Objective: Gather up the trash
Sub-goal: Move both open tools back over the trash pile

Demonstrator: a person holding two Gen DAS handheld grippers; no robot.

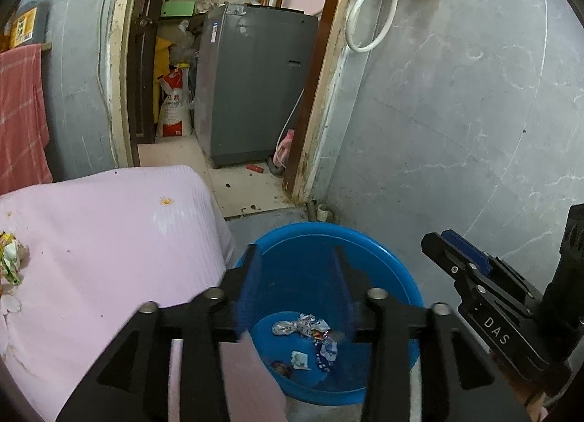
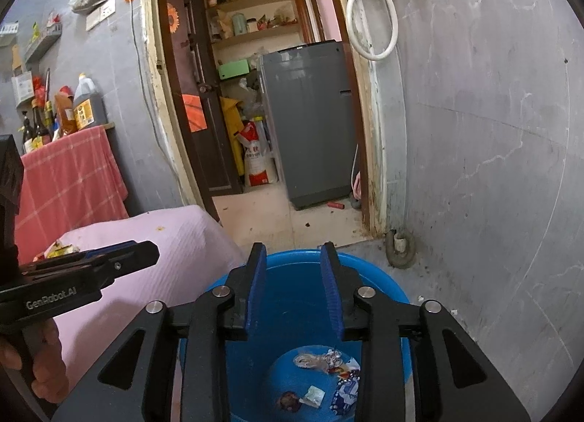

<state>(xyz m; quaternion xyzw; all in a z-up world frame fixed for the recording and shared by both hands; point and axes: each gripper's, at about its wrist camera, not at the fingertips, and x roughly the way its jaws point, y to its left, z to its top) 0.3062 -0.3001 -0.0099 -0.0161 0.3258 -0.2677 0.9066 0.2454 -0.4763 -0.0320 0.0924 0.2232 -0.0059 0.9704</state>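
A blue plastic basin stands on the floor beside a pink-covered table. Several crumpled wrappers lie on its bottom. My left gripper hangs over the basin, open, with nothing between its blue pads. My right gripper hovers over the same basin, also open and empty. Each gripper shows from the side in the other's view: the right gripper, the left gripper. More crumpled trash lies on the pink cloth at the far left.
The pink-covered table borders the basin on the left. A grey wall closes the right side. Beyond an open doorway stands a grey washing machine. A drain pipe sits on the floor behind the basin.
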